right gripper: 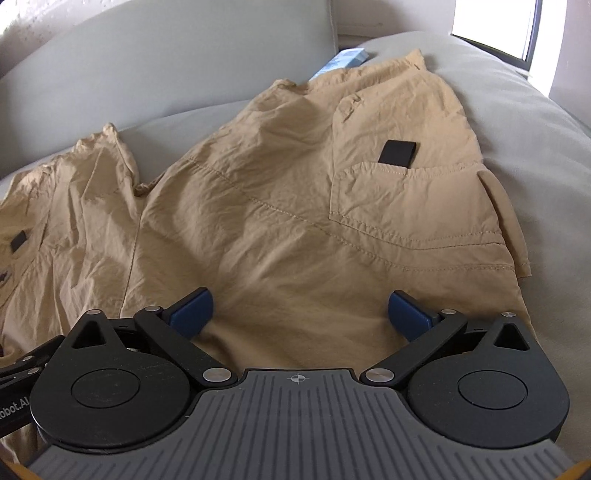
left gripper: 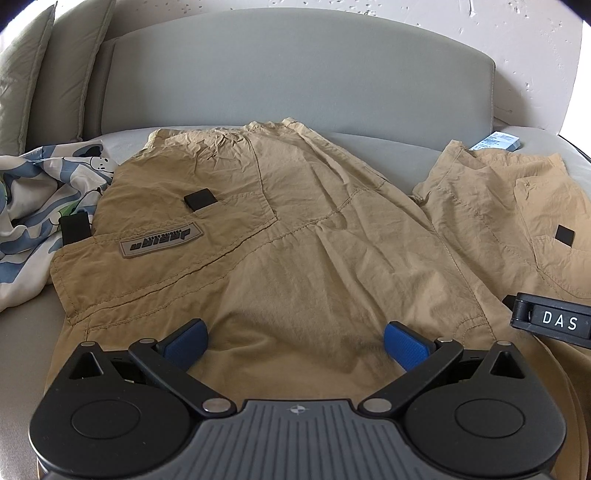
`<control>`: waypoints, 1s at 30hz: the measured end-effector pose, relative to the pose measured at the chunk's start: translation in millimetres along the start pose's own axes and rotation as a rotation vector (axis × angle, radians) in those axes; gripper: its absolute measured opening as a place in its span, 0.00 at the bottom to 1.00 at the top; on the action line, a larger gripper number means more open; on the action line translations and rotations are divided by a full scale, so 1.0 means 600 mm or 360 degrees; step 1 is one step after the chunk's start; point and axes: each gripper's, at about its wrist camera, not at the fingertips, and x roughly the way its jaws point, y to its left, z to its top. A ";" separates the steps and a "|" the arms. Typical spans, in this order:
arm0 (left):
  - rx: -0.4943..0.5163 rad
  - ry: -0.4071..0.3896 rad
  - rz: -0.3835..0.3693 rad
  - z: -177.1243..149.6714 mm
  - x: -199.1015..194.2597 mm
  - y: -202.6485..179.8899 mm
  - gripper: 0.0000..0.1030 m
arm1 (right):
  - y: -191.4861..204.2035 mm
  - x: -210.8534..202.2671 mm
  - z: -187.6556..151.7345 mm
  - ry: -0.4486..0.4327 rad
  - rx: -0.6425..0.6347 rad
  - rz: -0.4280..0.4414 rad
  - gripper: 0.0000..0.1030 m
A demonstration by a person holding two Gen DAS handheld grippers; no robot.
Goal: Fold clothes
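Observation:
Tan cargo shorts (left gripper: pixel 295 229) lie spread flat on a grey bed, both legs pointing toward the headboard. The left leg carries a pocket with a grey logo patch (left gripper: pixel 160 240) and a black tab (left gripper: pixel 200 199). The right leg (right gripper: pixel 295 206) has a pocket with a black tab (right gripper: pixel 399 151). My left gripper (left gripper: pixel 295 343) is open and empty, just above the left leg's near part. My right gripper (right gripper: pixel 299 314) is open and empty over the right leg. Part of the right gripper (left gripper: pixel 554 321) shows at the right edge of the left wrist view.
A patterned blue and white quilt (left gripper: pixel 40 206) is bunched at the left. Grey pillows (left gripper: pixel 40 74) lean at the back left. A grey padded headboard (left gripper: pixel 295 74) runs behind. A light blue packet (left gripper: pixel 496 142) lies by the right leg's hem. A bright window (right gripper: pixel 491 26) is at right.

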 end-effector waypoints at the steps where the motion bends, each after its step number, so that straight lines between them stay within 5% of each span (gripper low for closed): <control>1: 0.0000 0.0000 0.0000 0.000 0.000 0.000 0.99 | 0.000 0.000 0.000 0.0000 0.0000 0.0000 1.00; 30: -0.0008 -0.0001 0.0009 -0.001 -0.002 -0.002 0.99 | -0.001 0.007 0.007 -0.0001 -0.0005 0.0009 1.00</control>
